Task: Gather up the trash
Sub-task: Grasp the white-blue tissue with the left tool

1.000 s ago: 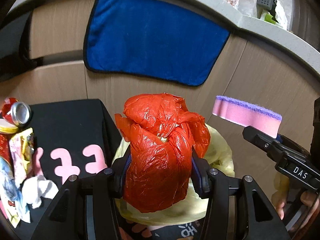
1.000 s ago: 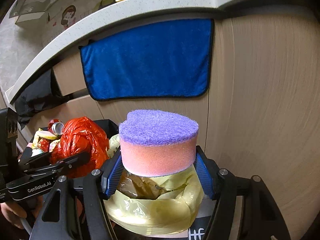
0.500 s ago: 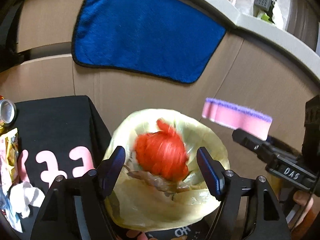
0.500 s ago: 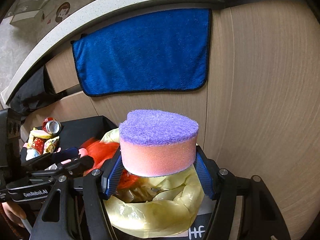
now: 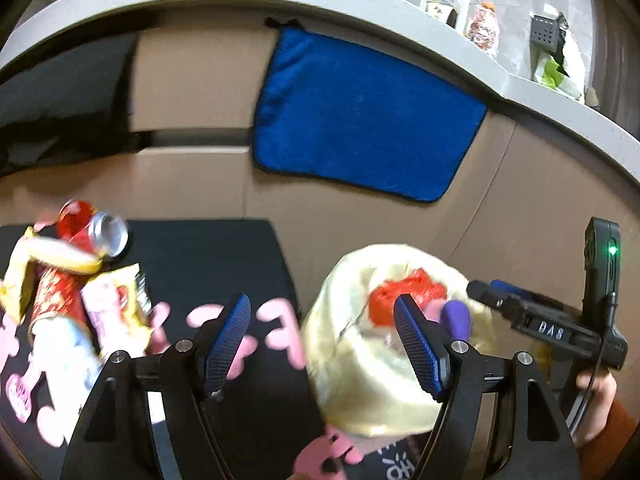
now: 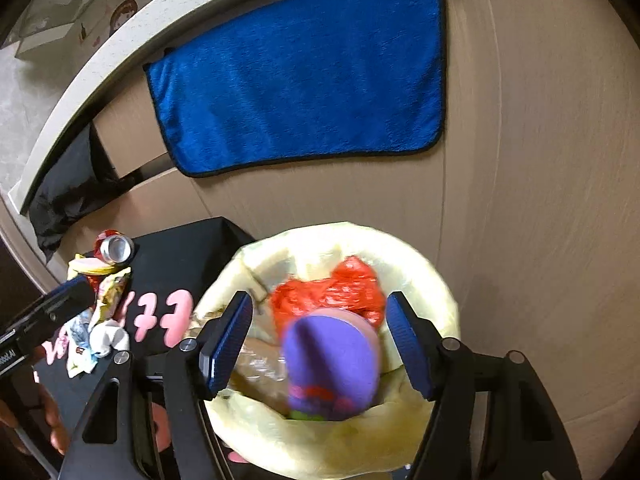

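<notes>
The right gripper (image 6: 320, 344) hangs over the bin (image 6: 416, 248), jaws opening, pads clear of the sponge (image 6: 332, 360) dropping between them onto the red bag (image 6: 332, 288). The left gripper (image 5: 320, 340), spread wide and empty, is nearer the can (image 5: 100, 230) and wrappers (image 5: 116, 304), left of the bin on the black mat (image 5: 208, 252). The can lies on its side, open end toward the camera.

Even indoor light, no glare; strong fisheye bending, dark corners; motion blur smears lower foreground.
</notes>
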